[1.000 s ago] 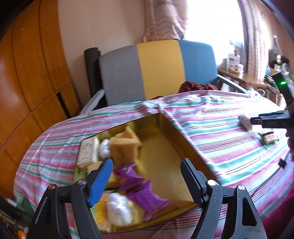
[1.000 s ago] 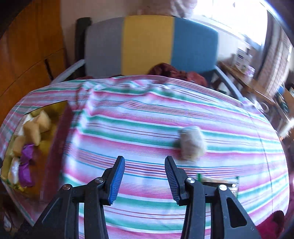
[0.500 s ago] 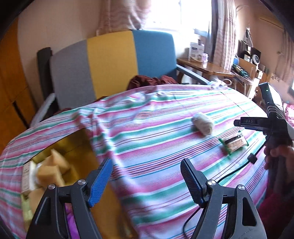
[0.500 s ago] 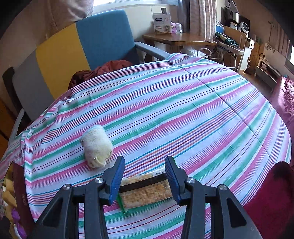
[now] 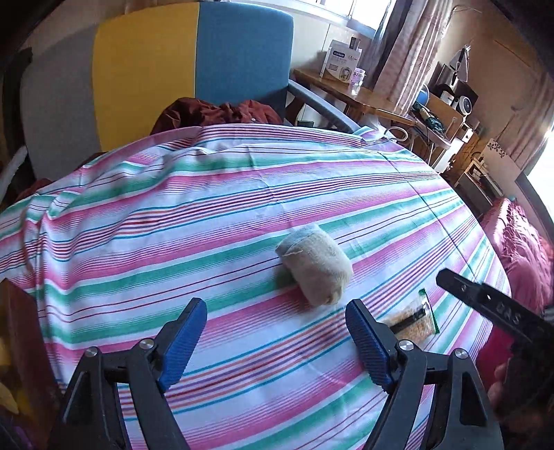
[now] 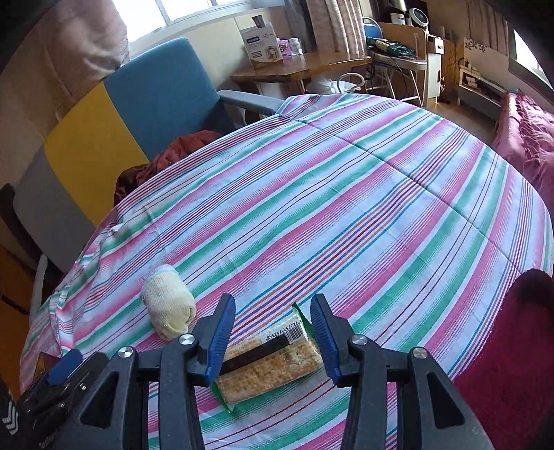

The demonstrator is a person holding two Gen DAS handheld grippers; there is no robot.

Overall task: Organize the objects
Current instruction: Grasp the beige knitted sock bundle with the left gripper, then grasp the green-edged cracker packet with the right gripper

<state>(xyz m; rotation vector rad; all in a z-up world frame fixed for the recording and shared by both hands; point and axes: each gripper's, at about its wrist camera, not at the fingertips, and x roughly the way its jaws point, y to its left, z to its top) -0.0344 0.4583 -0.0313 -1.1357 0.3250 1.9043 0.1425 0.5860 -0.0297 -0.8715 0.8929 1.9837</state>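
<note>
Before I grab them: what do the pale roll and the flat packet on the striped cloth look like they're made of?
Pale roll: looks like soft knitted fabric, matte, cream; ribbed weave and a loose thread show, possibly a rolled sock. Flat packet: clear glossy plastic film with green edges and a printed barcode; crackers show through, so probably stiff but brittle inside.

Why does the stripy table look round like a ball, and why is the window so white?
Left wrist view: the fisheye lens bends the striped tablecloth into a dome; the window is washed out by daylight; the corners go dark. Right wrist view: same bulge; the cracker packet between the fingers looks sharp, with the barcode readable.
</note>
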